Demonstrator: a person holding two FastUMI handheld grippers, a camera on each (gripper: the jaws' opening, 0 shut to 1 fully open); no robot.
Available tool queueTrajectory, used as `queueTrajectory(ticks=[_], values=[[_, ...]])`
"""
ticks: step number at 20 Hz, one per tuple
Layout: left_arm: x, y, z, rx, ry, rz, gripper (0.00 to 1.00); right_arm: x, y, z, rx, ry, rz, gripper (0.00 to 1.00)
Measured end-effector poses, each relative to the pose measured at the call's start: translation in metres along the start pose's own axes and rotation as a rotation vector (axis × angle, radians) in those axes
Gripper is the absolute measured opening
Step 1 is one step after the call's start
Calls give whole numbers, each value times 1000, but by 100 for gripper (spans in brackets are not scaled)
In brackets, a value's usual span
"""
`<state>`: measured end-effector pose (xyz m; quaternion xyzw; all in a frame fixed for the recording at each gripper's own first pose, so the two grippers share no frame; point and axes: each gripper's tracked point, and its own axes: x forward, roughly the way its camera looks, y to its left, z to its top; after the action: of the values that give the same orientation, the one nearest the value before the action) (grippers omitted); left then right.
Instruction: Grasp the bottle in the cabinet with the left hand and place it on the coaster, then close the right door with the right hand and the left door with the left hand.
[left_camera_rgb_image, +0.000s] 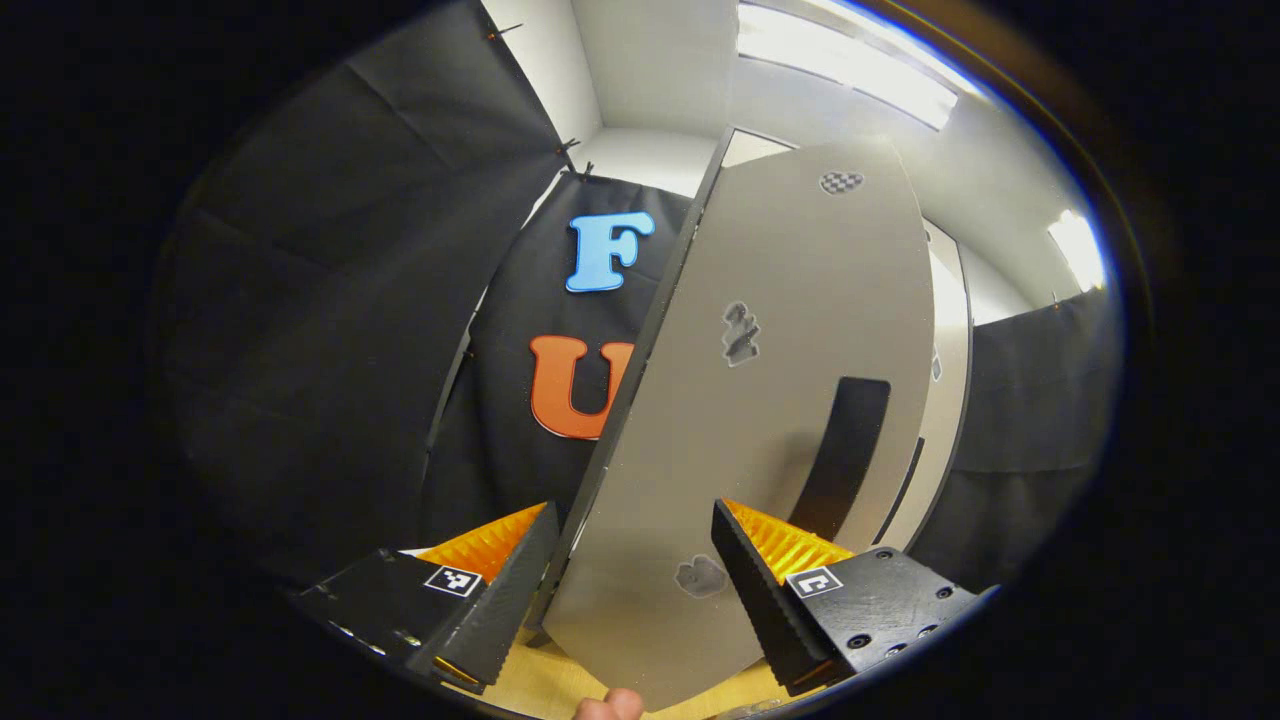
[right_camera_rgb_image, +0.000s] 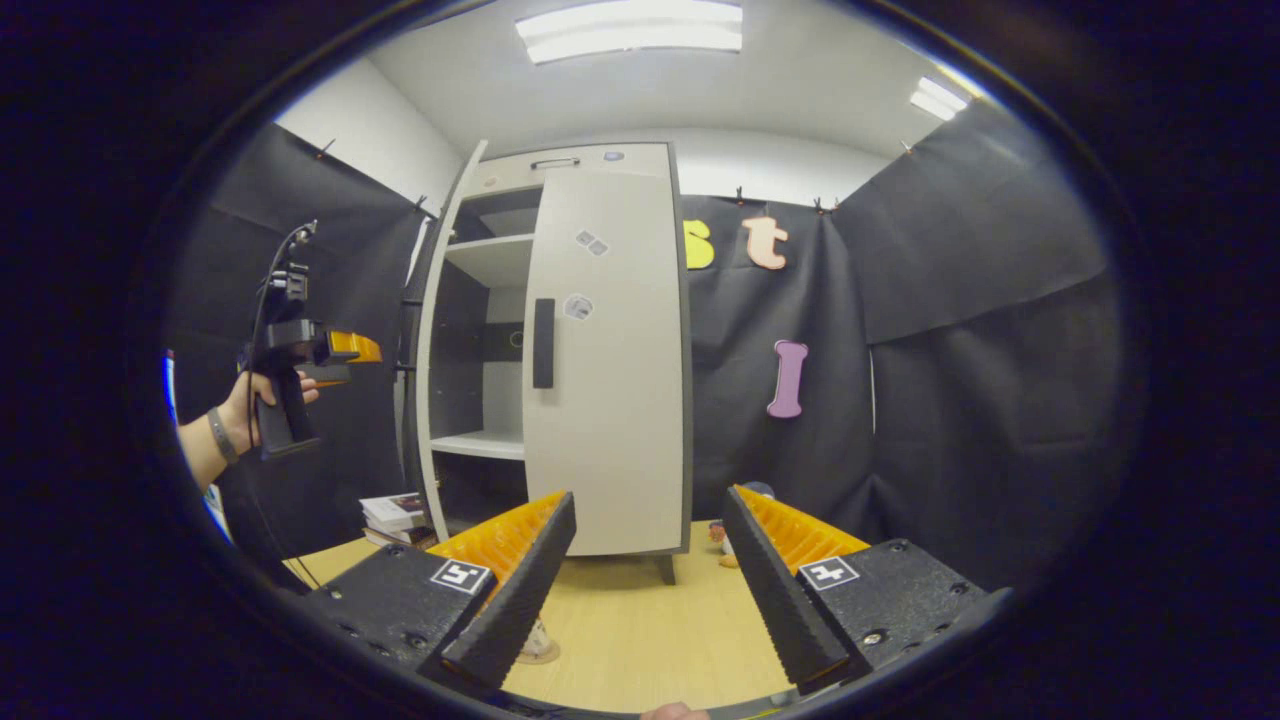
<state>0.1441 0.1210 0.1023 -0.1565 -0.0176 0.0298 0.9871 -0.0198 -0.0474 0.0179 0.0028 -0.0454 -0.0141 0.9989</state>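
Cabinet (right_camera_rgb_image: 560, 350) stands on the wooden surface (right_camera_rgb_image: 640, 630) in the right gripper view, pale with dark edges, set against the booth's black cloth wall. Its left door (right_camera_rgb_image: 440, 320) is swung out, seen nearly edge-on, and the shelves (right_camera_rgb_image: 490, 445) behind it are visible. Its right door (right_camera_rgb_image: 605, 370) lies closed across the front, with a dark vertical handle (right_camera_rgb_image: 543, 343) and a few small stickers. At the far left of that view a hand (right_camera_rgb_image: 250, 405) holds the left gripper (right_camera_rgb_image: 345, 350) up in the air beside the outer face of the open door; from here it cannot be told how its fingers stand. Below it, a stack of books (right_camera_rgb_image: 395, 515) rests on the surface near the cabinet's foot. Small things sit low to the right of the cabinet, too small to tell. The bottle and coaster cannot be made out with certainty.

In the left gripper view, the left gripper (left_camera_rgb_image: 630, 560) has its fingers apart, and the open door's (left_camera_rgb_image: 790, 400) edge runs up between them, the door's broad grey face with its dark handle slot (left_camera_rgb_image: 845, 450) lying to the right. Whether the fingers touch the door cannot be told.

The right gripper (right_camera_rgb_image: 650, 560) hangs with fingers apart, holding nothing, well in front of the cabinet. White walls and ceiling lights show above the cloth.
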Motion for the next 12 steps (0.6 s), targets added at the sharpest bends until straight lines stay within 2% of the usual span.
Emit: queueTrajectory(ticks=[5, 6, 7, 8, 9, 12], values=[[-41, 5, 17, 48, -61, 36, 95, 4, -4, -4, 5, 3, -19, 97], [-54, 4, 13, 70, -65, 43, 99, 4, -3, -6, 8, 10, -15, 97], [-68, -1, 9, 89, -64, 44, 99, 5, -3, -6, 15, 15, -8, 97], [-81, -7, 3, 105, -62, 41, 95, 5, -3, -7, 23, 19, -2, 97], [-93, -14, -5, 117, -59, 37, 99, 7, -2, -8, 29, 24, 5, 97], [-119, -30, -28, 145, -69, 25, 99, 22, 0, -7, 25, 35, 13, 97]])
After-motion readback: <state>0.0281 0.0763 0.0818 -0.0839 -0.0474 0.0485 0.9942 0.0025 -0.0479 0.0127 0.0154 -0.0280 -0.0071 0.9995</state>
